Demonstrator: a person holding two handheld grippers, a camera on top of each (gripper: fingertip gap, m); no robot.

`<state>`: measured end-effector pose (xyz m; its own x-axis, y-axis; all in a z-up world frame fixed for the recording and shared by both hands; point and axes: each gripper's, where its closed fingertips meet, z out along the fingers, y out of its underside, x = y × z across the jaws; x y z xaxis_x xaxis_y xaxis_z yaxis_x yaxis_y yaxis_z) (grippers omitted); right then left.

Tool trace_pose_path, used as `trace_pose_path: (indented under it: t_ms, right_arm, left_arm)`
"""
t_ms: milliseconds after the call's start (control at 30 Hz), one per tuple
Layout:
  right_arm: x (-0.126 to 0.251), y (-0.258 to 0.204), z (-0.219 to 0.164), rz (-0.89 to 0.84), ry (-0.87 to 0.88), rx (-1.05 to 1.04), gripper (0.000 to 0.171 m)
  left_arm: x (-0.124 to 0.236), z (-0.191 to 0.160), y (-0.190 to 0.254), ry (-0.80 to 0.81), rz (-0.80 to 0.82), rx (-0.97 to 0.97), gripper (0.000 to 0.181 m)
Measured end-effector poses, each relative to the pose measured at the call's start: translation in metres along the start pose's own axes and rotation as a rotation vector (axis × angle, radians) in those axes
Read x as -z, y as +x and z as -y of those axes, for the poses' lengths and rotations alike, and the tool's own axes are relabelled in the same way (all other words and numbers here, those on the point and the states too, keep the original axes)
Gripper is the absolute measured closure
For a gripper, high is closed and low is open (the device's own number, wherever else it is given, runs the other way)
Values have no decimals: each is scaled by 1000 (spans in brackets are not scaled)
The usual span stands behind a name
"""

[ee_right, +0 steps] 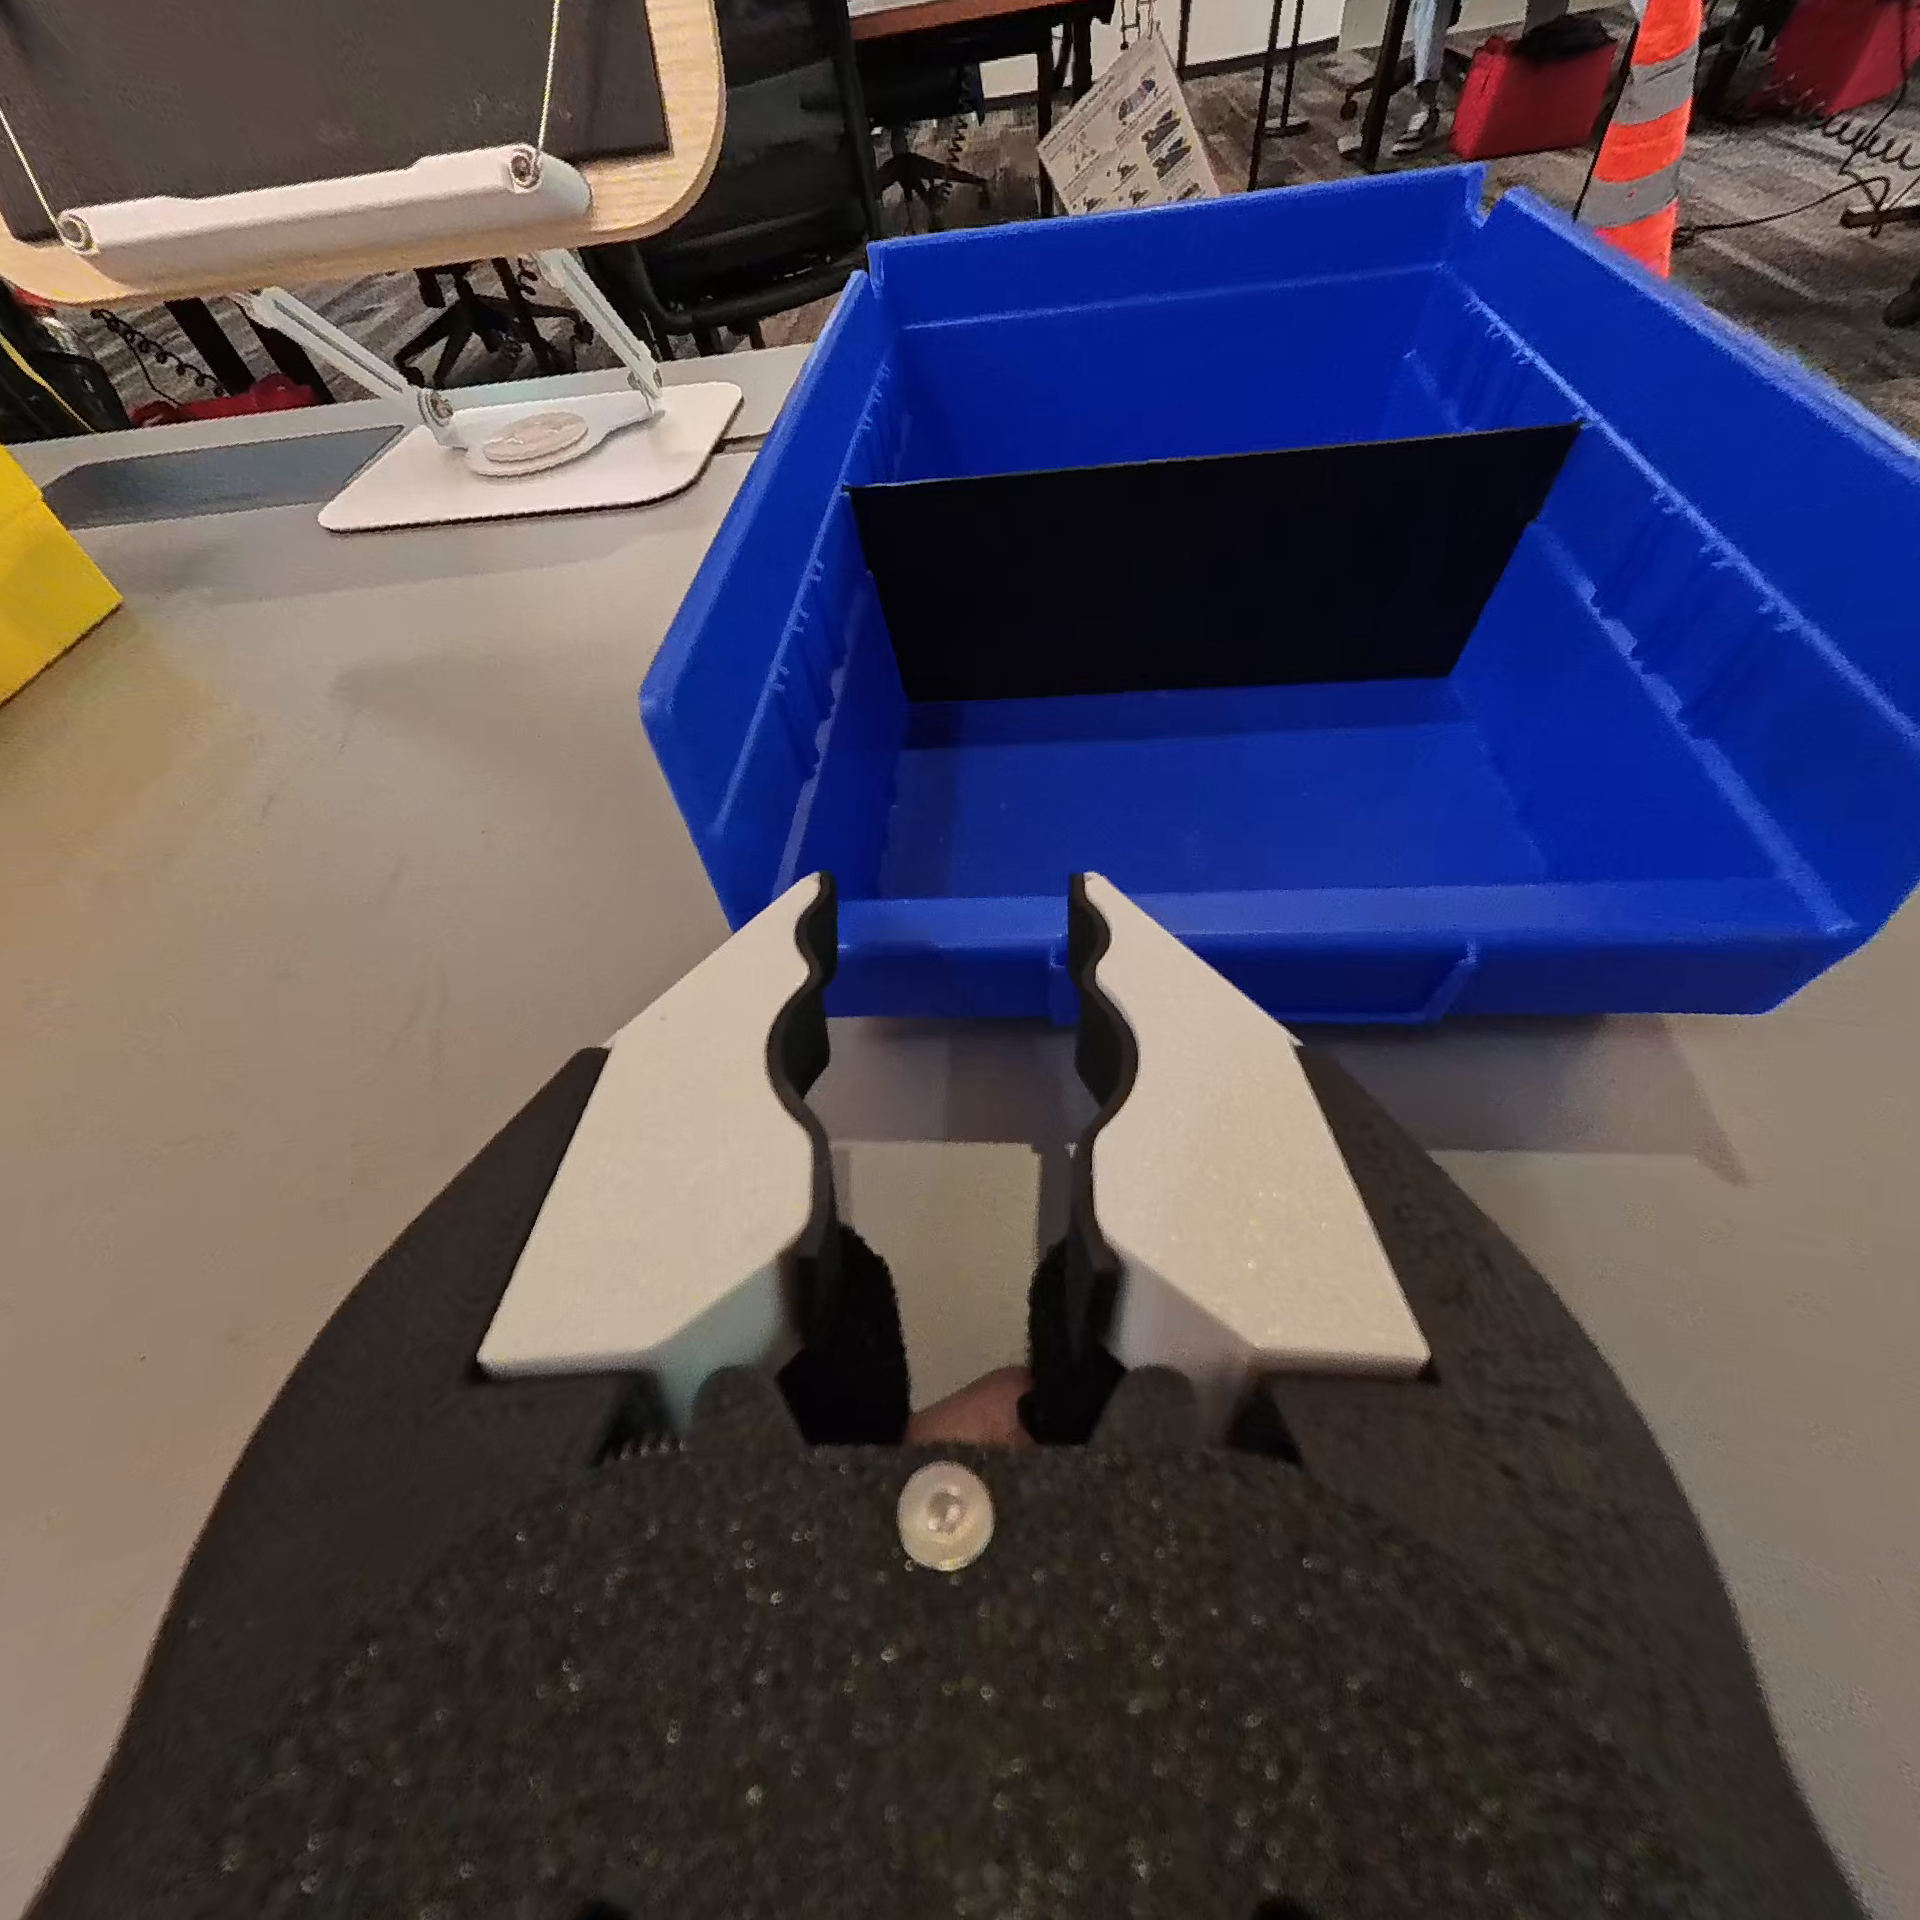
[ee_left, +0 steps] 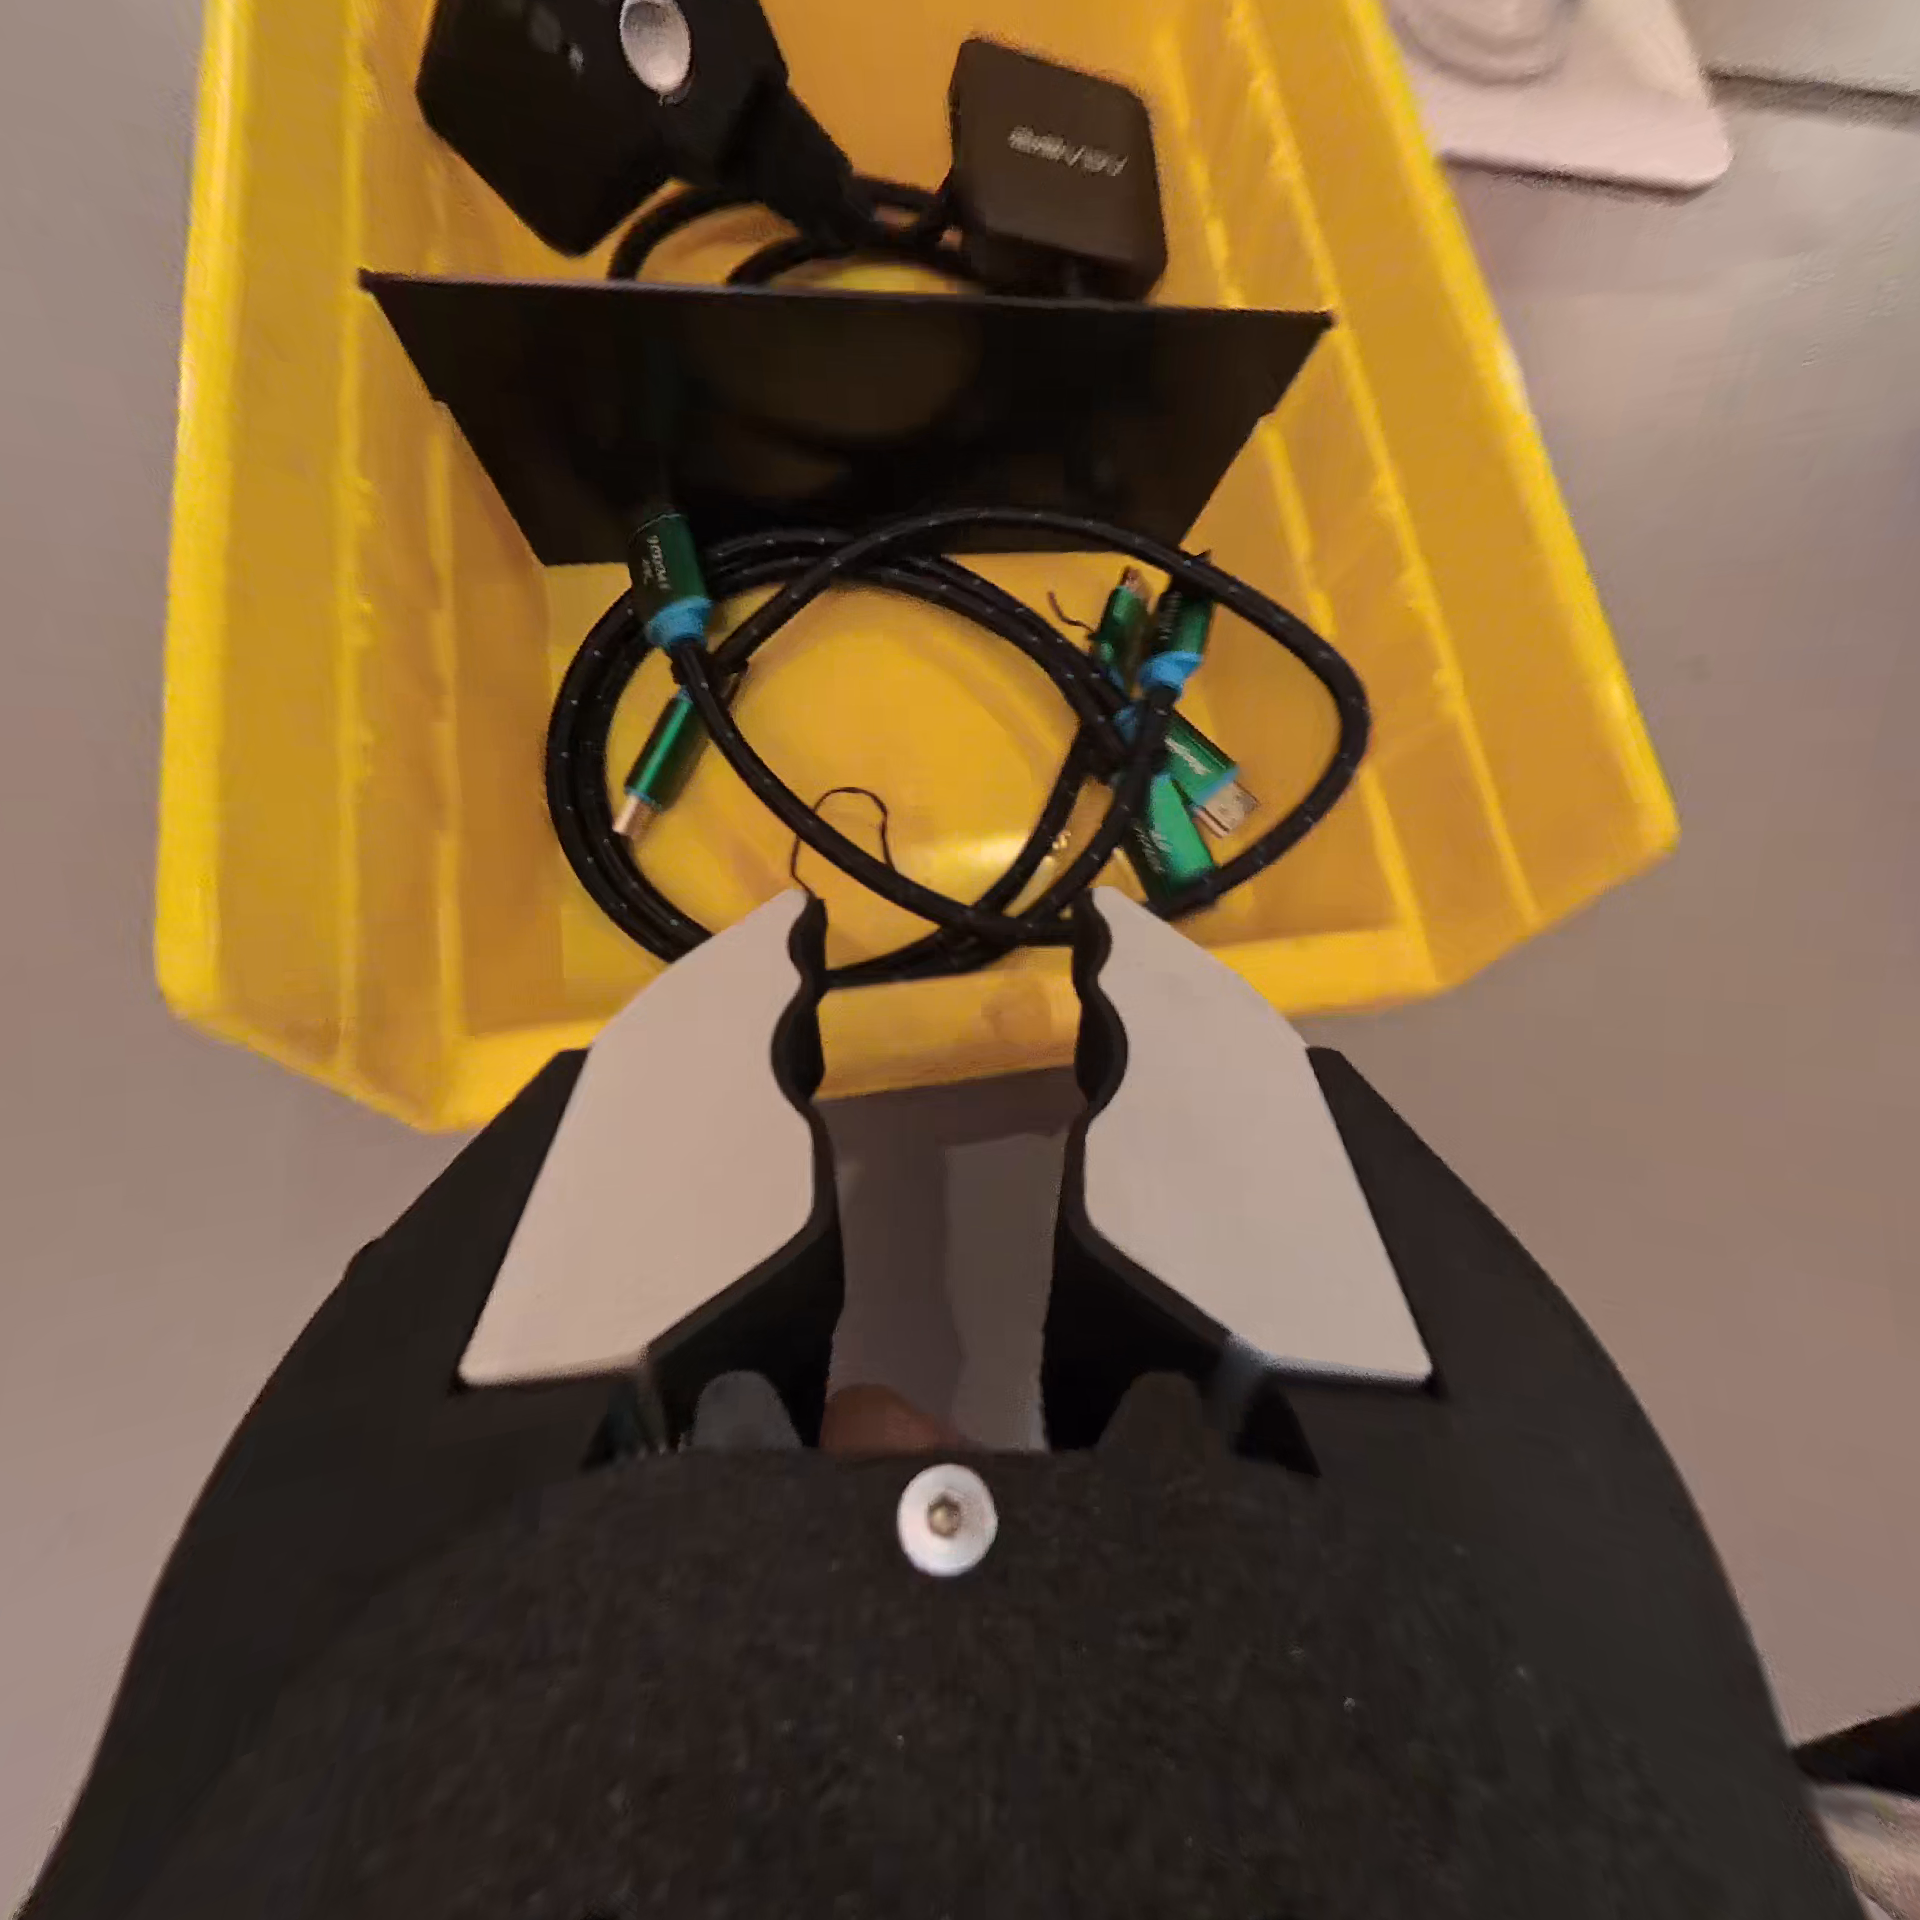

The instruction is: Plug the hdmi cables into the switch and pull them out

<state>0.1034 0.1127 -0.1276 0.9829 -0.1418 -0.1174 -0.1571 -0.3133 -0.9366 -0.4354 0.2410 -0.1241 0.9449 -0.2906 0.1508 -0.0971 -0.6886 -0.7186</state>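
Grey tabletop (ee_right: 312,831). Left gripper (ee_left: 951,904), open and empty, is nearest; HDMI cables (ee_left: 935,717) coiled just ahead in yellow bin (ee_left: 312,727). Right gripper (ee_right: 951,888), also open and empty, faces blue bin (ee_right: 1662,675).

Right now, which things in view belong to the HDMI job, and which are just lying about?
Job: cables, switch, yellow bin, left tool, right tool.
Lying about: blue bin, black box, white stand.

Open office or lab: grey desk (ee_right: 312,831), monitor stand (ee_right: 520,457), office chairs (ee_right: 790,156), patterned carpet (ee_right: 1299,94), traffic cone (ee_right: 1647,135)
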Motion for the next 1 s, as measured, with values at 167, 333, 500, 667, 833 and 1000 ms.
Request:
trace_pose_path:
  t_ms: [167, 333, 500, 667, 833, 1000]
  right_arm:
    - [-3, 3, 0, 13, -5, -30, 127]
    - [-2, 3, -1, 41, -11, -81, 127]
    - [0, 2, -4, 56, -23, -95, 128]
    - [1, 1, -4, 58, -22, -97, 128]
    - [2, 4, -1, 39, -8, -78, 128]
    - [8, -5, 14, 52, 68, -40, 128]
  left_arm:
    - [-36, 19, -33, -200, 123, 19, 131]
    - [-57, 13, -54, -386, 282, -80, 145]
    - [-63, 5, -64, -459, 452, -257, 161]
    - [-46, 36, -74, -240, 616, -376, 174]
    - [6, 81, -68, 72, 700, -411, 175]
    - [48, 108, -26, 350, 417, -244, 175]
